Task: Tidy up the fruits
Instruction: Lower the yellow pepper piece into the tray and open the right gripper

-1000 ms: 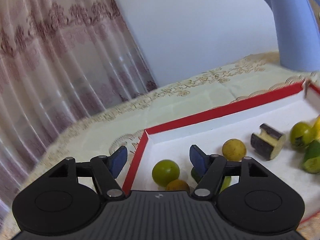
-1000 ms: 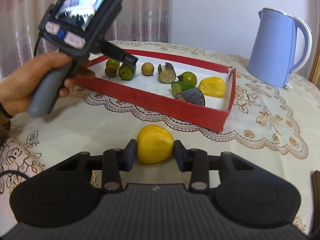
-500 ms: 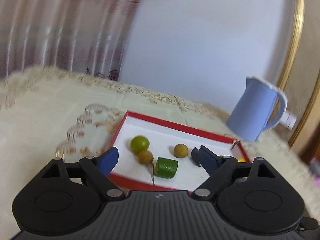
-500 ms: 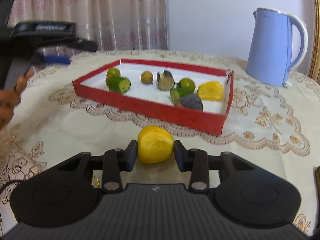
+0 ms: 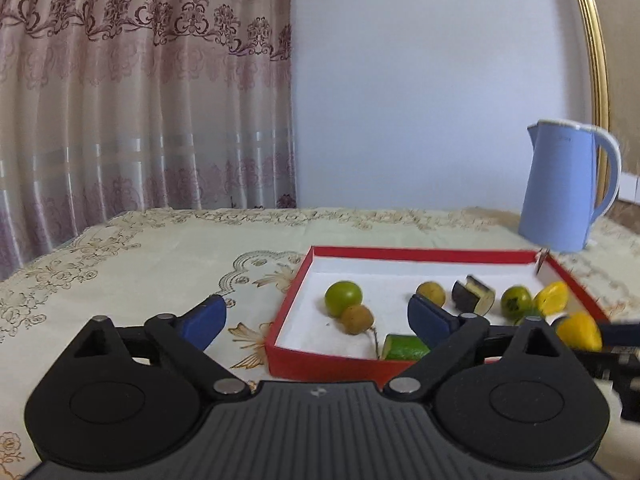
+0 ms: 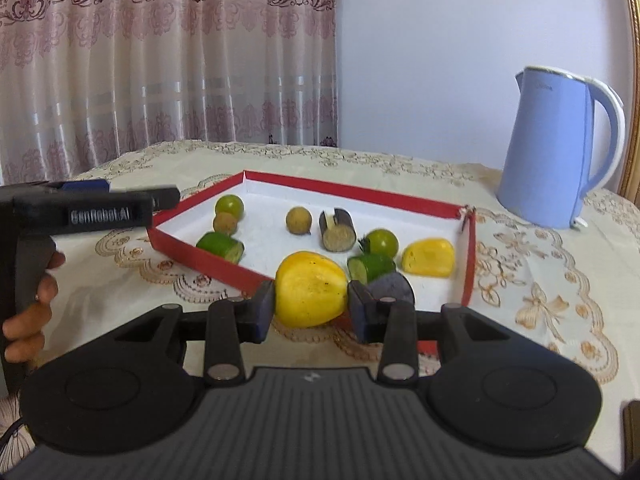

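Right wrist view, yellow fruit (image 6: 310,290) lifted, nearer red tray (image 6: 224,266)

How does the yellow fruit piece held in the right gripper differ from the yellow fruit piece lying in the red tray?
The held yellow piece is clamped in the right gripper, lifted at the red tray's near wall; the lying yellow piece rests on the tray floor, ungripped, near the right wall. Both are glossy yellow.

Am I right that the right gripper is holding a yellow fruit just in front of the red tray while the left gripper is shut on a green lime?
Not quite. The left gripper is open and holds nothing, as the left wrist view shows. The right gripper does hold the yellow fruit just in front of the red tray.
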{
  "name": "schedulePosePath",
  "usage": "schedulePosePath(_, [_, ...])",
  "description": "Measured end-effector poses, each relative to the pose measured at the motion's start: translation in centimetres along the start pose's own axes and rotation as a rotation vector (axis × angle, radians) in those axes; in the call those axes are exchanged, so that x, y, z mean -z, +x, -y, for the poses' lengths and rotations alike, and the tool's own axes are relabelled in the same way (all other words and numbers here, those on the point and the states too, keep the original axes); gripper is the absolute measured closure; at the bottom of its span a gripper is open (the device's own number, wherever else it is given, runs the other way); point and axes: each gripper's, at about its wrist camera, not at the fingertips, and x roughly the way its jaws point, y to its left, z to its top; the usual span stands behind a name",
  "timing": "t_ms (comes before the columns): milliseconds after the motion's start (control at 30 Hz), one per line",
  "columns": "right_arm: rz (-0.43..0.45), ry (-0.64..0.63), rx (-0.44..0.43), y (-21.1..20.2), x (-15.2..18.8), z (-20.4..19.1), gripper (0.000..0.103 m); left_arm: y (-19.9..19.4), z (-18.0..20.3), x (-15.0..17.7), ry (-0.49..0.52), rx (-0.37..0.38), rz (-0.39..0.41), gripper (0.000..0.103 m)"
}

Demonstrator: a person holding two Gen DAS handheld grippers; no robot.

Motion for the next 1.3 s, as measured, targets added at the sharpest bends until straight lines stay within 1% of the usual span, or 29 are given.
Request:
schedulePosePath(167, [0.011,-0.030,0.007,0.8,-1.5,-0.4,0.066,0.8,0.1,0.1,0.018,-0.008,-0.041,0.005])
schedulePosePath(500, [0.013,-0.078,-0.012,3.4,-4.2,-1.1,0.066,1.2,0.3,0.7,0.030,-0.031,-0.082,0.005])
schedulePosePath(700, [0.000,-0.066,-0.019,5.7,-5.8,-0.9,0.066,1.7,0.3,0.8,0.035,-0.037,-0.108,0.004])
schedulePosePath(1000, [-0.049,-0.041,0.007,9.8,-6.4,-0.6,0.066,2.0,0.3,1.0,0.040,-0.037,-0.132,0.004])
schedulePosePath(1300, [-0.067,-0.046,0.011,11.6,-6.7,-0.9,0.066,2.3,0.3,1.0,0.034,-0.034,-0.154,0.004])
